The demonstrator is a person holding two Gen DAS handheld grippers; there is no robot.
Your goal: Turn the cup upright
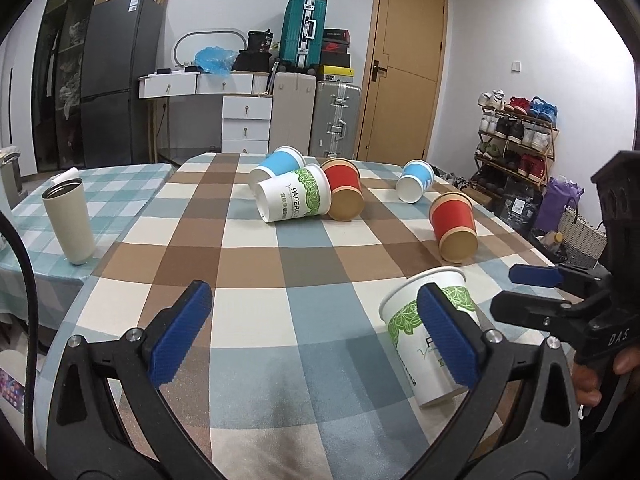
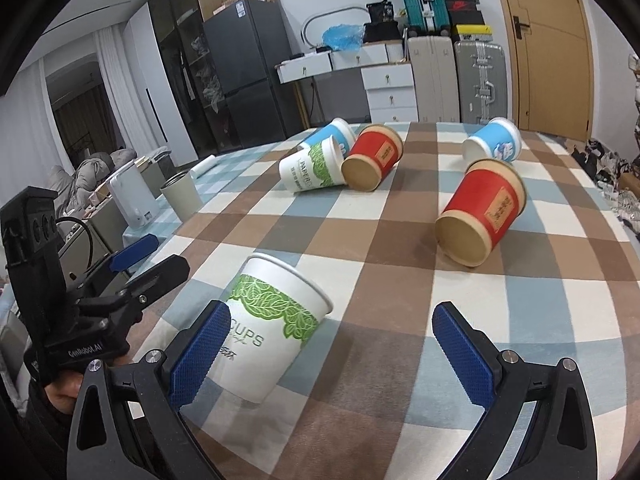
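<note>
Checked cloth (image 1: 248, 312) fills the left wrist view; the left gripper (image 1: 316, 332) is wide apart, holding nothing, the green-leaf cup (image 1: 428, 336) behind its right pad at lower right. Right wrist view: the right gripper (image 2: 332, 356) gapes, the cup (image 2: 268, 320) standing beside its left pad (image 2: 196, 360).

Six paper cups on the checked table: a white cup with green leaf print (image 2: 276, 332) stands upright at the near edge, mouth up. Farther back a second green-leaf cup (image 1: 294, 200), a red cup (image 1: 344, 188) and a blue cup (image 1: 276, 166) lie toppled together; another red cup (image 1: 456, 226) and small blue cup (image 1: 416, 181) lie apart
</note>
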